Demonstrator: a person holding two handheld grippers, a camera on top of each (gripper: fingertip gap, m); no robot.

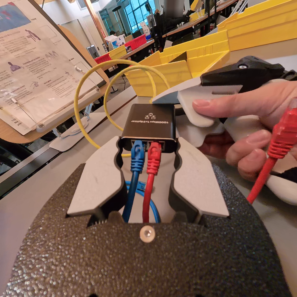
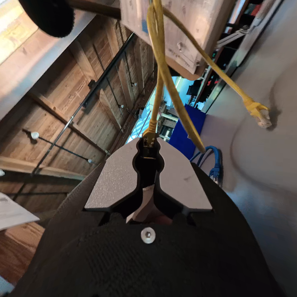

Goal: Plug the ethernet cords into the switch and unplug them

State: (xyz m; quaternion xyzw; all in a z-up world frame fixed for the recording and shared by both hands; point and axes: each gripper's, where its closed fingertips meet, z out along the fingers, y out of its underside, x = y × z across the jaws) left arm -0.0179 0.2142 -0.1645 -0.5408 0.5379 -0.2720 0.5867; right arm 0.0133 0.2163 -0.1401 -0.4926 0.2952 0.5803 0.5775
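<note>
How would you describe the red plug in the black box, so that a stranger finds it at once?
Find the small black box on the grey table, between the left claw's tips. Two plugs sit side by side in its near face; the red plug is the right one, beside the blue plug.

Right hand-held gripper (image 2: 148,145) clamps black switch (image 2: 148,152), yellow cord (image 2: 156,102) plugged in; blue cord (image 2: 216,162) right (free yellow plug (image 2: 257,112) farther right).

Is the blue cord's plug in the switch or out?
In. The blue plug sits in the switch's left front port, beside the red plug, in the left wrist view.
</note>
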